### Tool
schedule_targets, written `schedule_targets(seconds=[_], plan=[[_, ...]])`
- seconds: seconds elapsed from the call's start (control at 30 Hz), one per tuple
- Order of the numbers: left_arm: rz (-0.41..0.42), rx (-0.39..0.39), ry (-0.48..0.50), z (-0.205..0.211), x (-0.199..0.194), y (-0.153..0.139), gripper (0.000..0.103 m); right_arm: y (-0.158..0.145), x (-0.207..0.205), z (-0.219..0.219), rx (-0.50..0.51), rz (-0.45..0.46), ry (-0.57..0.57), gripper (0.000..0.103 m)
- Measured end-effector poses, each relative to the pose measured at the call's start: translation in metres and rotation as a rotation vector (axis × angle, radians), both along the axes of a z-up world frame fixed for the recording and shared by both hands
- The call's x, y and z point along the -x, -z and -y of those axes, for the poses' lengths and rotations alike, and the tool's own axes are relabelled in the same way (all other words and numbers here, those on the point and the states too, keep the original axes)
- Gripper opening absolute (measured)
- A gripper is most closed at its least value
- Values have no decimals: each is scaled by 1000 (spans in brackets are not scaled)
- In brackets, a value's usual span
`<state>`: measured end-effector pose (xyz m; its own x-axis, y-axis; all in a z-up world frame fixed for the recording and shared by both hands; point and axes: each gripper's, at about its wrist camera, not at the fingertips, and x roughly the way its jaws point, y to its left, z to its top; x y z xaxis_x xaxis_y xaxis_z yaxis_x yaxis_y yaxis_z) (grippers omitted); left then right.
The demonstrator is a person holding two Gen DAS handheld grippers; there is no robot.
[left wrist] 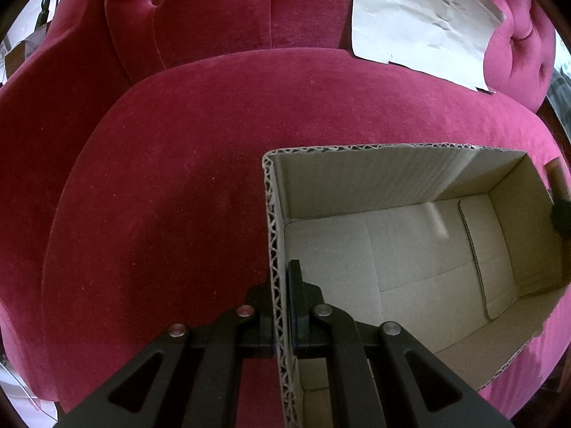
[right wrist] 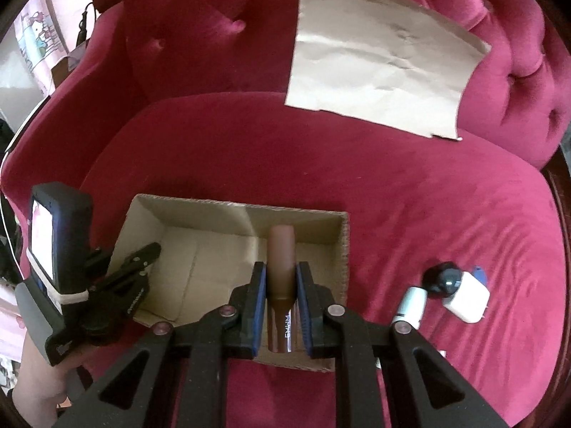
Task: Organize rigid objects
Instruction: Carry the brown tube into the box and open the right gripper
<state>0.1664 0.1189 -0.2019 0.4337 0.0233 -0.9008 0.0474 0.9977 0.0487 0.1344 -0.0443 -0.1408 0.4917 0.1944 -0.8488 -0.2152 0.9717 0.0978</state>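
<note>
An open cardboard box (left wrist: 374,174) sits on the red velvet seat, with nothing lying on its floor. My left gripper (left wrist: 285,285) is shut on the box's left wall, one finger inside and one outside. In the right wrist view the same left gripper (right wrist: 151,251) clamps the left edge of the box (right wrist: 221,210). My right gripper (right wrist: 281,274) is shut on a brown cosmetic tube (right wrist: 281,249) with a clear printed lower part. The tube points forward over the right half of the box opening.
On the seat right of the box lie a white cylinder (right wrist: 412,301), a black rounded object (right wrist: 442,278) and a white square block (right wrist: 465,296). A creased paper sheet (right wrist: 385,60) leans on the tufted backrest. A person's hand (right wrist: 39,374) holds the left gripper.
</note>
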Motion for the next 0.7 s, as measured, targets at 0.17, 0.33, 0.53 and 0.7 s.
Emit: schedule_targets(seconds=[0.17,0.33,0.53,0.7], plan=[[5,-5,2,0,1,0,4,11,-3,-13,-19,-11,-22,17],[6,-4,2,1,1,0,4,24,-7,-24,-45,-19,-52,17],[5,-8,-3,2,1,0,4,35,-9,-36,-76,-40,-83,17],[11,-7,3,3,2,1,4,42,-10,-40,-96,-56,-95,17]])
